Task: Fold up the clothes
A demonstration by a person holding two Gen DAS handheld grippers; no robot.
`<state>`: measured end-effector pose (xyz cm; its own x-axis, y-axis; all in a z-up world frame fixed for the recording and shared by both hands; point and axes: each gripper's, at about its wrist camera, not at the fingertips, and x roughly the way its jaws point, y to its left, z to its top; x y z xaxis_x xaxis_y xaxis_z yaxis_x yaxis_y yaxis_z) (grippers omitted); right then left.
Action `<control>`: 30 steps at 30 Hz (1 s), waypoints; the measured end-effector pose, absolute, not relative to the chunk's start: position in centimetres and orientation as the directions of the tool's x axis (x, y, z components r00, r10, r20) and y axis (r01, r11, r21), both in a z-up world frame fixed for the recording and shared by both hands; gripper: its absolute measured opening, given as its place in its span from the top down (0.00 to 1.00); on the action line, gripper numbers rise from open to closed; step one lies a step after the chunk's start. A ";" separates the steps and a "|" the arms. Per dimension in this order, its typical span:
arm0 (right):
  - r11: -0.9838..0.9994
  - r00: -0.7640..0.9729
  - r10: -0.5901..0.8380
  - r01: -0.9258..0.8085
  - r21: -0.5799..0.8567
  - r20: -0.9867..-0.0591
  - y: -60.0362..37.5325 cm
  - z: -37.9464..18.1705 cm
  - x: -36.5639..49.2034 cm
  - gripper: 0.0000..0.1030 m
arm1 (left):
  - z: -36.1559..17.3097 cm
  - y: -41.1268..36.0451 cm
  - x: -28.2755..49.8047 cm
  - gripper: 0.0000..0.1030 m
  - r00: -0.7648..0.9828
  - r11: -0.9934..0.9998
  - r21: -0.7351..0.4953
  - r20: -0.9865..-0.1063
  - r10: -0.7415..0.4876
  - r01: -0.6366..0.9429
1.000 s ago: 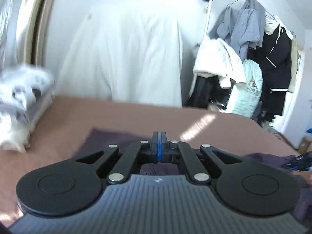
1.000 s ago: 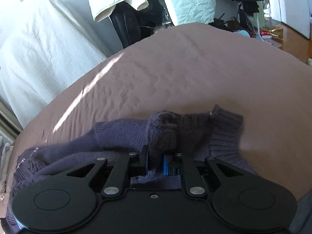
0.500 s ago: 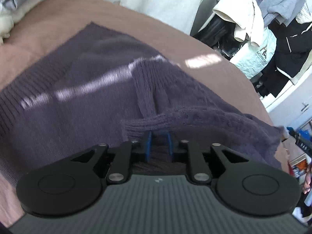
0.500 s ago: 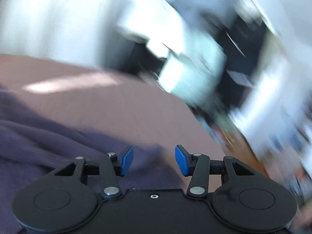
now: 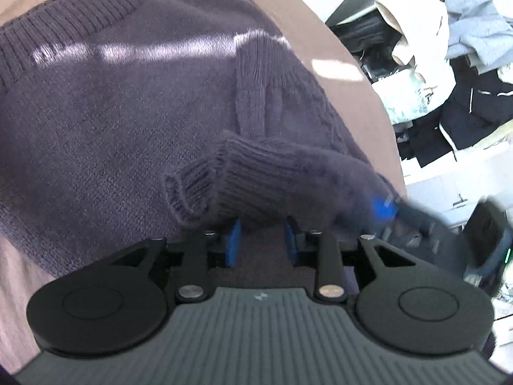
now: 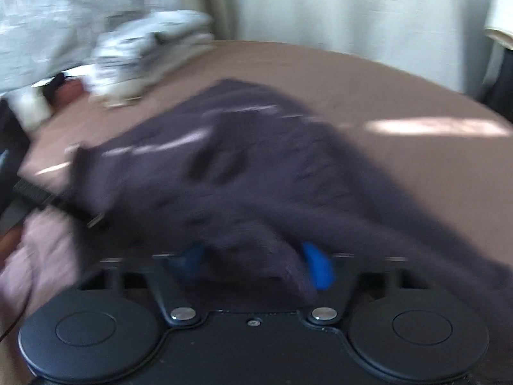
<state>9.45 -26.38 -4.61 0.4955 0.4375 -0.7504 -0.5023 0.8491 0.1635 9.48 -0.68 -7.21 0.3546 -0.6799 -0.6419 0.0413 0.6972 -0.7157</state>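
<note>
A dark purple knitted sweater (image 5: 128, 106) lies spread on the brown bed (image 5: 336, 48). One ribbed sleeve cuff (image 5: 198, 189) is folded across its body, right in front of my left gripper (image 5: 261, 243). The left jaws are opening, and the sleeve lies loose over the tips with no pad pressing on it. In the blurred right wrist view the sweater (image 6: 256, 160) fills the middle. My right gripper (image 6: 253, 261) stands wide, with a fold of the knit lying loose between its blue pads (image 6: 317, 266). The right gripper (image 5: 384, 208) also shows blurred at the sleeve's far end.
A stack of folded light clothes (image 6: 154, 48) sits at the bed's far left corner. A white curtain (image 6: 352, 16) hangs behind the bed. A rack of hanging clothes and bags (image 5: 449, 48) stands beyond the bed's right side. Bare brown sheet (image 6: 416, 96) shows right of the sweater.
My left gripper tipped down from facing the wall onto the sweater and its jaws parted. My right gripper released the bunched knit, opened wide and swung round toward the curtain side.
</note>
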 end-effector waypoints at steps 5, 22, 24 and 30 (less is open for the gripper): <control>0.778 0.381 0.537 -0.569 0.268 -0.752 -25.3 -6.9 5.1 0.46 | -3.3 0.1 7.5 0.36 0.479 0.780 -0.613 -0.651 -0.589 0.124; 0.875 0.531 0.445 -0.428 0.225 -0.721 -23.2 -7.7 0.8 0.29 | -6.4 -1.9 8.5 0.24 0.406 0.867 -0.469 -0.768 -0.495 0.170; 0.874 0.540 0.461 -0.415 0.254 -0.705 -23.8 -7.2 0.3 0.29 | -6.3 -2.2 8.5 0.24 0.414 0.859 -0.479 -0.756 -0.508 0.179; 0.897 0.599 0.441 -0.265 0.355 -0.669 -26.8 -5.9 -1.1 0.29 | -6.2 -2.7 9.1 0.83 0.462 0.833 -0.501 -0.696 -0.549 0.235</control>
<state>-1.05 -26.77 -5.93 0.5985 0.4412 -0.6686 -0.2647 0.8967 0.3548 9.05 -2.75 -6.15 0.4622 -0.5491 -0.6963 0.2348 0.8330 -0.5010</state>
